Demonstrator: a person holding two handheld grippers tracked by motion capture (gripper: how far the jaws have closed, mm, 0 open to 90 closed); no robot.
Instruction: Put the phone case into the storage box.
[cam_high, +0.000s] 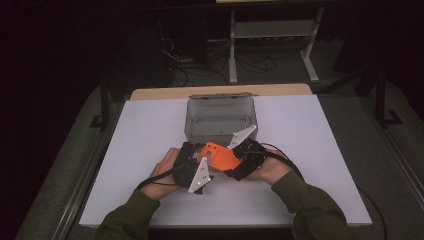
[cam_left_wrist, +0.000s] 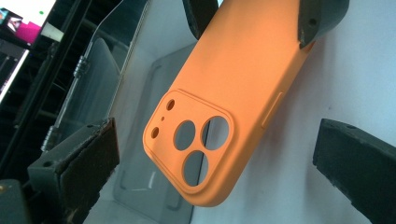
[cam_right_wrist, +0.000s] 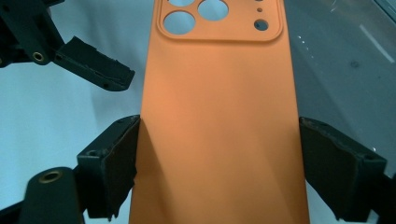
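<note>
An orange phone case (cam_high: 220, 155) with its camera cut-outs hangs just above the white table (cam_high: 310, 150), in front of a clear plastic box (cam_high: 220, 117). My right gripper (cam_right_wrist: 217, 163) is shut on the case (cam_right_wrist: 219, 116), its pads pressing on both long edges near the plain end. The case's camera end (cam_left_wrist: 196, 144) lies between the jaws of my left gripper (cam_left_wrist: 219, 172), which stands open with a gap on each side. In the high view the left gripper (cam_high: 200, 156) and the right gripper (cam_high: 235, 162) face each other across the case.
The clear box (cam_left_wrist: 93, 102) has its lid folded back behind it and sits at the table's middle rear. Beyond the table stand a white desk frame (cam_high: 270, 30) and cables on the dark floor. One jaw of the left gripper (cam_right_wrist: 93, 70) reaches beside the case.
</note>
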